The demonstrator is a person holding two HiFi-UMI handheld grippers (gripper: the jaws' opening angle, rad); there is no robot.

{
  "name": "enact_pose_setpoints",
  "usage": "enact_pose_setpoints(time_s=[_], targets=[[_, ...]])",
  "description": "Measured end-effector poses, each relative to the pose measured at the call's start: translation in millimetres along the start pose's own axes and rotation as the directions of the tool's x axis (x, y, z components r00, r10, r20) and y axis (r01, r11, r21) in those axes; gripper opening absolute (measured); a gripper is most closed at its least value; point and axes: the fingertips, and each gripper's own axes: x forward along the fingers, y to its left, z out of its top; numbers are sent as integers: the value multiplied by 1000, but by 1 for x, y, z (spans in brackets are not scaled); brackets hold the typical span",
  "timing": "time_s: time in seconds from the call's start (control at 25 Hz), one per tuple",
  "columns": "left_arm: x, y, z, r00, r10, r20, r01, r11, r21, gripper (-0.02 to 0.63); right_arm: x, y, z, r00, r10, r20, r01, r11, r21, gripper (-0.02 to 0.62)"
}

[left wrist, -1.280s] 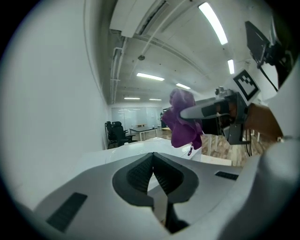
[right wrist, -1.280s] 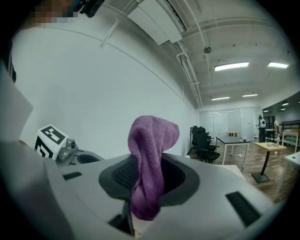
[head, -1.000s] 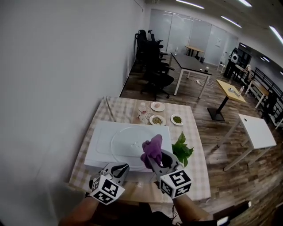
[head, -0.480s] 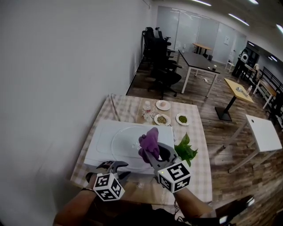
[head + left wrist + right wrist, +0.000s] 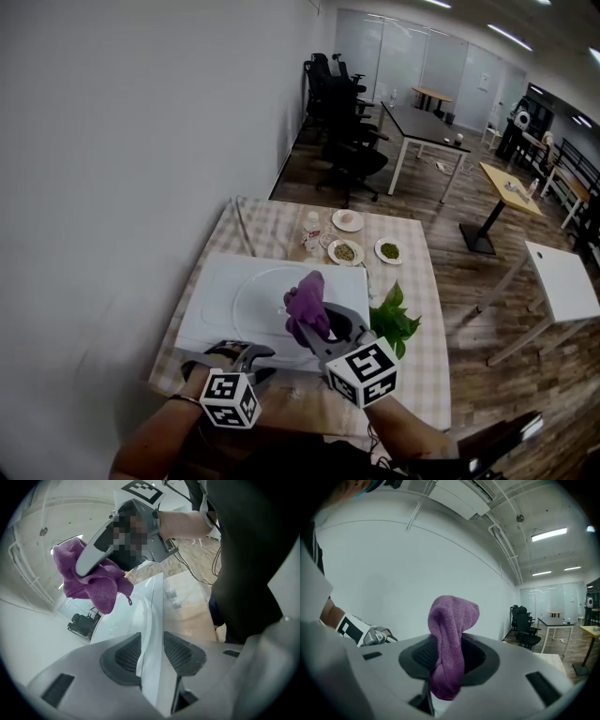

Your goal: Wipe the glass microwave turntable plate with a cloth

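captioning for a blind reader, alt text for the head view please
The right gripper holds a bunched purple cloth above a round glass plate lying on a white slab on a checked table. The left gripper clamps the plate's near edge. Small dishes sit beyond, green leaves to the right.

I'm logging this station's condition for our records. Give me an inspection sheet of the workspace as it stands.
Surface: table under a checked cloth, carrying a white box.
Job's things: glass turntable plate lies on the box; purple cloth is held over it, contact unclear.
Clutter: three small dishes, a bottle, green leaves.
Grippers: left gripper closed, apparently on the plate's near rim; right gripper closed on the cloth.
Cables: thin dark cable near the right gripper's handle.
Surroundings: white wall, office chairs, desks, wood floor.
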Motion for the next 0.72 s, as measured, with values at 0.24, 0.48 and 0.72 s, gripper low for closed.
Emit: enact_pose_setpoints(time_s=[0.24, 0.48, 0.72], targets=[[6, -5, -3, 999, -11, -38, 14, 997, 75, 156, 6, 2, -6, 1000, 19, -16, -19, 1000, -5, 118], [7, -5, -3, 999, -5, -43, 8, 998, 68, 155, 16, 7, -12, 998, 47, -35, -48, 999, -9, 118], [7, -5, -3, 1000, -13, -28, 15, 998, 60, 150, 42, 22, -13, 989, 131, -67, -133, 991, -25, 118]])
